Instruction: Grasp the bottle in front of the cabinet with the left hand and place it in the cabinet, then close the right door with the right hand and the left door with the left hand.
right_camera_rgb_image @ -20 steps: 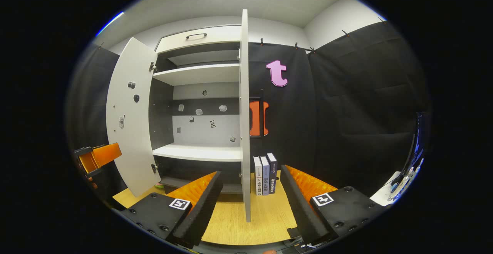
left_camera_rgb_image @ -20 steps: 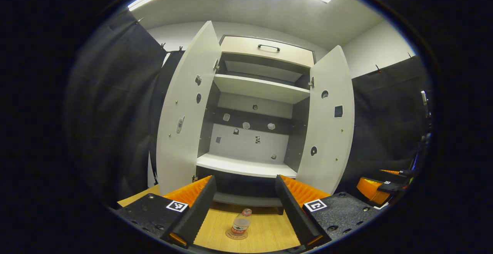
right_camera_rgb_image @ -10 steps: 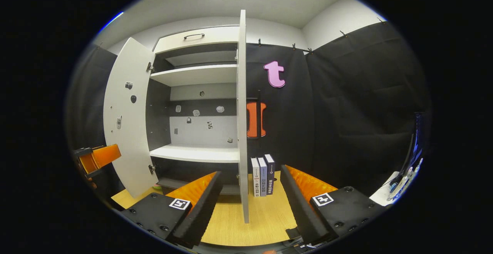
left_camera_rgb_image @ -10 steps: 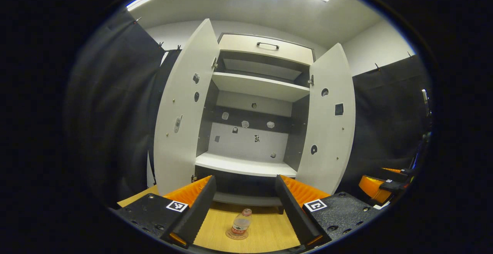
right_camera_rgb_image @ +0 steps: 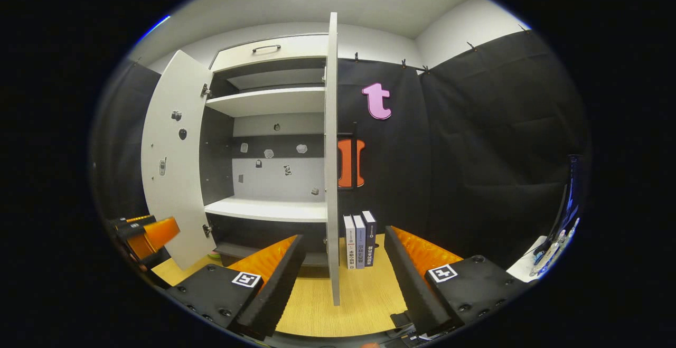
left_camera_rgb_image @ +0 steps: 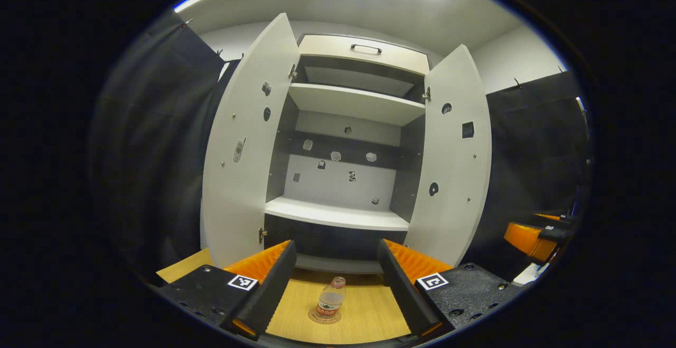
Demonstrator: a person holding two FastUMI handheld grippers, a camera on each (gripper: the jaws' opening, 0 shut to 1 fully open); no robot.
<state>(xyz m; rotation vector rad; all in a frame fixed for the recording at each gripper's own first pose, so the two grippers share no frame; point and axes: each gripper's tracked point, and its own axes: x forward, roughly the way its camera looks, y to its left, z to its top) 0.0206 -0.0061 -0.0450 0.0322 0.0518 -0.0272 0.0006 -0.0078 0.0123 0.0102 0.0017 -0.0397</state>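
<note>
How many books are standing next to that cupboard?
3. The books stand upright in a row on the wooden table, just right of the open right door in the right gripper view. Others may hide behind that door.

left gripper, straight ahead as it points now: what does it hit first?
Probably the bottle: it stands on the tabletop between the open left gripper's fingers, ahead of the cabinet. If the line passes above the cap, the cabinet's lower front comes next; depth is unclear.
</note>
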